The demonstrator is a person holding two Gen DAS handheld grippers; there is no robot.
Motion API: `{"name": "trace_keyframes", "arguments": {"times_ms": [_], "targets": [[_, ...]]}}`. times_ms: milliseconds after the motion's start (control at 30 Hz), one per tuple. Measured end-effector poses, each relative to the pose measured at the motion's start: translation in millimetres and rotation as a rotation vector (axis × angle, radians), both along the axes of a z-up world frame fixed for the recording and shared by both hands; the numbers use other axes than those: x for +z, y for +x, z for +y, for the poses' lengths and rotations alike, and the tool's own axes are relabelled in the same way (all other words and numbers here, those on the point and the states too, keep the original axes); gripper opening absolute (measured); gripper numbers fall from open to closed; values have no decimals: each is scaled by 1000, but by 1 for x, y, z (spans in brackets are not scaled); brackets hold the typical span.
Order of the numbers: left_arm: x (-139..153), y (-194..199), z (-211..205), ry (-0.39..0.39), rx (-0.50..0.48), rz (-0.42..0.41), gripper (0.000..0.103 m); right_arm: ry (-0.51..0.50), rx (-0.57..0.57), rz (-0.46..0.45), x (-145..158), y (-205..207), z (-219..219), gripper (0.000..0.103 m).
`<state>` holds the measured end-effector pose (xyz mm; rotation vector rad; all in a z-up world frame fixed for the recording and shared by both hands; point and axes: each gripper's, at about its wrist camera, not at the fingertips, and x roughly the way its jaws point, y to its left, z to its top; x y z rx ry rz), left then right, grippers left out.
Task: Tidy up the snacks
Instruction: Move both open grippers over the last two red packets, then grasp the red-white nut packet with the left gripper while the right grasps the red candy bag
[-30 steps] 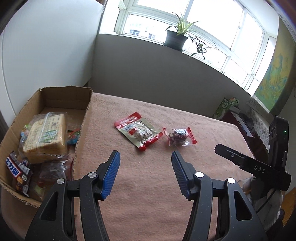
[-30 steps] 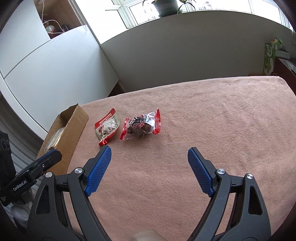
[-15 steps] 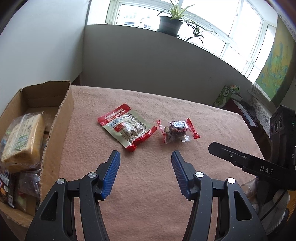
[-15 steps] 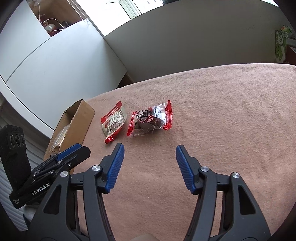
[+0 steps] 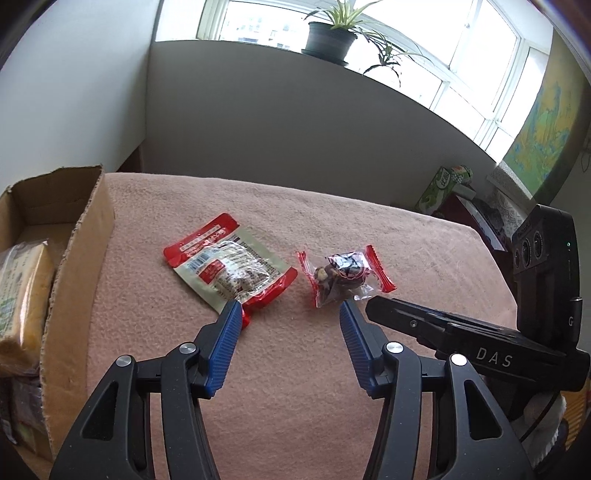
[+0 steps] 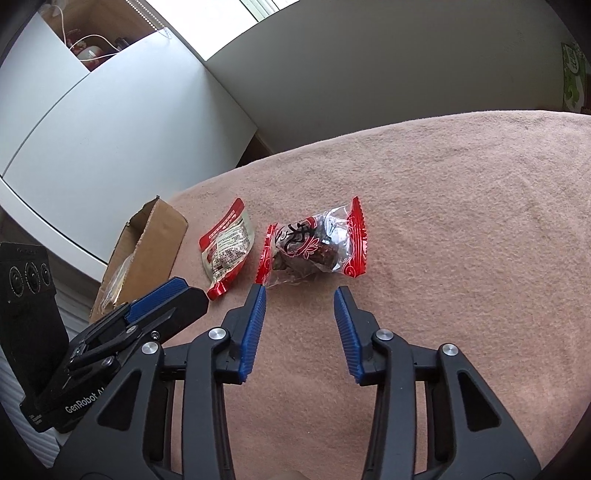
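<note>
The right gripper has come down toward the clear snack bag, now just ahead of its tips, jaws closing but still apart on nothing. The left gripper has likewise neared the flat red-edged packet, closing, gripping nothing; the cardboard box sits to its left.

Two snack packets lie on the pink-covered bench: one flat red-and-beige packet at centre left of the left view, and one clear red-ended packet just right of it. One cardboard box stands at the left edge, with one yellow wrapped loaf showing inside; its other contents are too cut off to count. Two potted plants sit at the upper middle. Two tongs are in view, left tongs and right tongs.
</note>
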<state>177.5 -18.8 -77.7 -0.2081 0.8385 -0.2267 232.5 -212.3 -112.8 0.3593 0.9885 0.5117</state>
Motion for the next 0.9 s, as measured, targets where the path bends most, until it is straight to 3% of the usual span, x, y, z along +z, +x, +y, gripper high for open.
{"name": "trace_keyframes", "arguments": {"times_ms": [167, 633, 767, 900], "targets": [[-5, 10, -9, -6, -28, 10, 48, 5, -5, 15, -4, 11, -3, 41], [-14, 0, 26, -61, 76, 48, 47, -36, -31, 5, -6, 54, -2, 40], [-16, -3, 30, -46, 85, 52, 47, -97, -89, -56, 8, 49, 1, 61], [-21, 2, 36, -48, 105, 68, 48, -151, -58, -98, 20, 48, 14, 61]]}}
